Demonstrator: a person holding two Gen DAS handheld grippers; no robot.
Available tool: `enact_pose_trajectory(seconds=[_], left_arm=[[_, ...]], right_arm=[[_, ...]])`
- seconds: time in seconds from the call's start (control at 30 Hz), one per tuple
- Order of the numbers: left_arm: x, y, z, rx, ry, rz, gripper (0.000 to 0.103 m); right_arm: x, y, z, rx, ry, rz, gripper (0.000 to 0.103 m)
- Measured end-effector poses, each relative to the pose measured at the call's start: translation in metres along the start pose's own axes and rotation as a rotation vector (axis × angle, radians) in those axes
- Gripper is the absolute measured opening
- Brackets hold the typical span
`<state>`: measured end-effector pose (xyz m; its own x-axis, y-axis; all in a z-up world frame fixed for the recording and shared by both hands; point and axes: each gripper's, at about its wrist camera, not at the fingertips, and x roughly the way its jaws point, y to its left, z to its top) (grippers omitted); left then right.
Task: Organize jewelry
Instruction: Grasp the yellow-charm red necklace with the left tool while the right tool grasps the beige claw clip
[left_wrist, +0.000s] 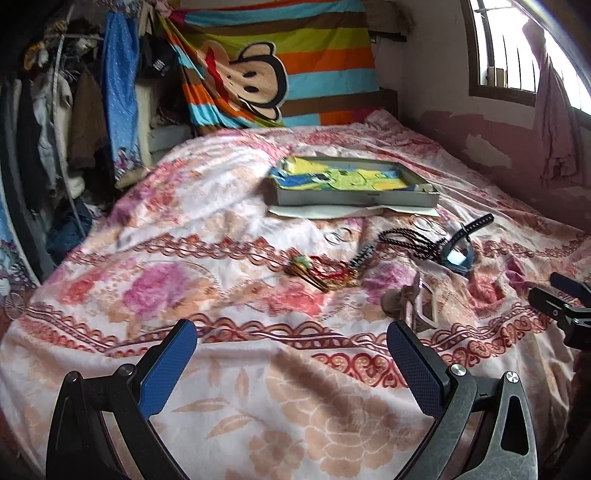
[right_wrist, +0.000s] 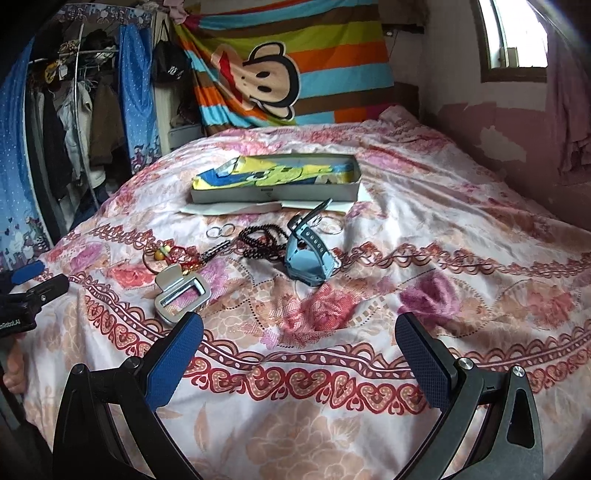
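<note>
**A:** How did the jaws stand?

**B:** The left gripper (left_wrist: 291, 341) had its jaws spread wide and gripped nothing; only bedspread (left_wrist: 110, 229) lay between its blue pads (left_wrist: 168, 369). The right gripper (right_wrist: 299, 334) was likewise wide apart and empty, above the same bedspread.

**A:** Where was the jewelry, and how was it oriented?

**B:** It lay loose mid-bed, in front of one shallow grey box (right_wrist: 275, 194) lined with yellow, green and blue paper. The box's long axis ran across the bed, left to right in both views. The blue watch (right_wrist: 308, 254) sat right of the dark bead necklace (right_wrist: 264, 236), touching it, with its perforated strap tilted up toward the box. The red cord piece with gold beads (right_wrist: 168, 254) lay left of the necklace.

**A:** What did each view add?

**B:** The right wrist view showed the silver buckle-like frame (right_wrist: 183, 293) face-on, just beyond that gripper's left pad (right_wrist: 173, 365); in the left wrist view it appeared edge-on and blurred (left_wrist: 413, 301). Each view caught the other gripper at its margin.

**A:** Counts?

**B:** One box, one watch, one bead necklace, one red cord piece, one silver frame. Thin metal rings formed two clusters: one left of the necklace (right_wrist: 219, 230), one by the watch strap (right_wrist: 328, 225). The ring count within each cluster could not be told.
</note>
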<state>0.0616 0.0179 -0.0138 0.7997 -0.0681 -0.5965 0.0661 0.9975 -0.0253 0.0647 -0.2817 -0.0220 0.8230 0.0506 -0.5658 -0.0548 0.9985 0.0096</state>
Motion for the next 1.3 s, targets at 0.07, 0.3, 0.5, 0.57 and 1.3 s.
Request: enact_pose_trajectory(seconds=[0.07,0.3,0.5,0.57,1.3], left_arm=[[0.010,-0.003,0.003,0.011,0.029,-0.034,0.103],[0.046,0.000,0.022,0.020,0.107,-0.083,0.103],[0.084,0.026,0.041,-0.107,0.204,-0.171,0.088],[0.100,0.032,0.047,-0.149,0.234,-0.202,0.082],[0.166,0.022,0.050,-0.153,0.339,-0.263,0.003]], right_arm=[[0.007,-0.003,0.002,-0.002,0.023,0.026,0.102],[0.033,0.007,0.003,-0.047,0.103,0.187,0.102],[0.058,0.042,0.003,-0.176,0.173,0.265,0.102],[0.065,0.055,0.003,-0.239,0.197,0.271,0.102],[0.127,0.105,0.018,-0.340,0.290,0.421,0.058]])
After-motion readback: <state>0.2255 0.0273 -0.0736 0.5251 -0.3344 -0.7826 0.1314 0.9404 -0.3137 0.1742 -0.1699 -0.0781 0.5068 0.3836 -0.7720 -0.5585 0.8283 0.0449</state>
